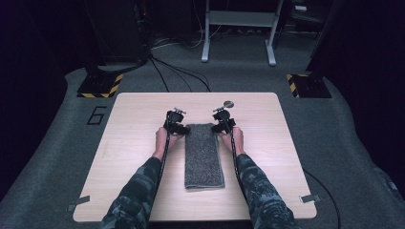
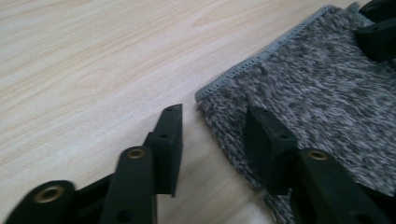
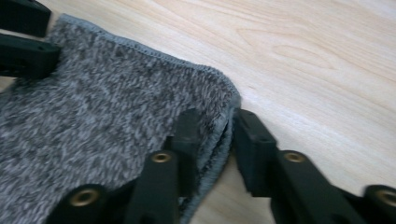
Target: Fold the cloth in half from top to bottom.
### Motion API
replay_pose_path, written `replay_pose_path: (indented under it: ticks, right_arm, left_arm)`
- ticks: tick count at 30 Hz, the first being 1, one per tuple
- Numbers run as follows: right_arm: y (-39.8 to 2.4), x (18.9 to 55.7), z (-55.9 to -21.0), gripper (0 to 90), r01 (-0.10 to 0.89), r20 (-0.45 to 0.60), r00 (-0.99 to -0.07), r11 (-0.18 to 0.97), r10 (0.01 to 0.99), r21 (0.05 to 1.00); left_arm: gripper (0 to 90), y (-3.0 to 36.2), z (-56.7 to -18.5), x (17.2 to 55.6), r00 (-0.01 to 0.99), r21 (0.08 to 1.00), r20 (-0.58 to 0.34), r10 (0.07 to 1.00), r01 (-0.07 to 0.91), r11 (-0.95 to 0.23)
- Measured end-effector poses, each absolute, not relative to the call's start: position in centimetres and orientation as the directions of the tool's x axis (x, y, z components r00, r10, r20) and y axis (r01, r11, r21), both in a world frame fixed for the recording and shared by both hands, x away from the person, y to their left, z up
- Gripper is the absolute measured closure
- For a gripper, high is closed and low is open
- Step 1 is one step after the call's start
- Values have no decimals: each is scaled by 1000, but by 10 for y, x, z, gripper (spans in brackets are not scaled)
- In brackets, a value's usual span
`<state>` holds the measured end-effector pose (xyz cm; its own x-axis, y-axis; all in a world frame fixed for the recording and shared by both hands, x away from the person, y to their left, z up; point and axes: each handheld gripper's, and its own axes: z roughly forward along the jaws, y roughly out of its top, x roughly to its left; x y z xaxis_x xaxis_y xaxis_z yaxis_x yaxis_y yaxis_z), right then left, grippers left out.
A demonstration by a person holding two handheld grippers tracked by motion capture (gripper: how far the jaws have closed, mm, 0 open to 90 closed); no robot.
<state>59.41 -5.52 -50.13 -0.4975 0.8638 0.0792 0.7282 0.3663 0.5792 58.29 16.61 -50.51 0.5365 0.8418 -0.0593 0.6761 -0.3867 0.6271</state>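
A grey folded towel point(image 1: 204, 155) lies lengthwise in the middle of the wooden table point(image 1: 133, 143). My left gripper point(image 1: 179, 127) is at its far left corner and my right gripper point(image 1: 221, 126) at its far right corner. In the left gripper view the left gripper point(image 2: 215, 112) is open and straddles the towel point(image 2: 327, 102) edge, one jaw on bare wood and one on the pile. In the right gripper view the right gripper point(image 3: 215, 119) is open with a narrower gap. The layered edge of the towel point(image 3: 93, 116) sits between its jaws.
The table has bare wood on both sides of the towel and beyond it. On the carpet behind stand two yellow-and-black striped bases point(image 1: 100, 86), a grey metal frame point(image 1: 239, 28) and several cables point(image 1: 176, 71).
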Motion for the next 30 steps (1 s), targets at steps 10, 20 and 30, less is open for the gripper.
replay_pose_path:
  ticks: [10,20,30]
  right_arm:
    - [-55,587,-503,860,702,83,-520,370,850,608]
    - [-66,573,-489,865,649,82,-539,350,838,676]
    - [-67,561,-465,866,572,47,-561,346,827,744]
  left_arm:
    - [867,155,-504,575,537,645,-20,844,652,-399]
    - [871,160,-485,564,561,702,-15,827,595,-391]
    - [870,164,-463,554,567,757,6,824,536,-374]
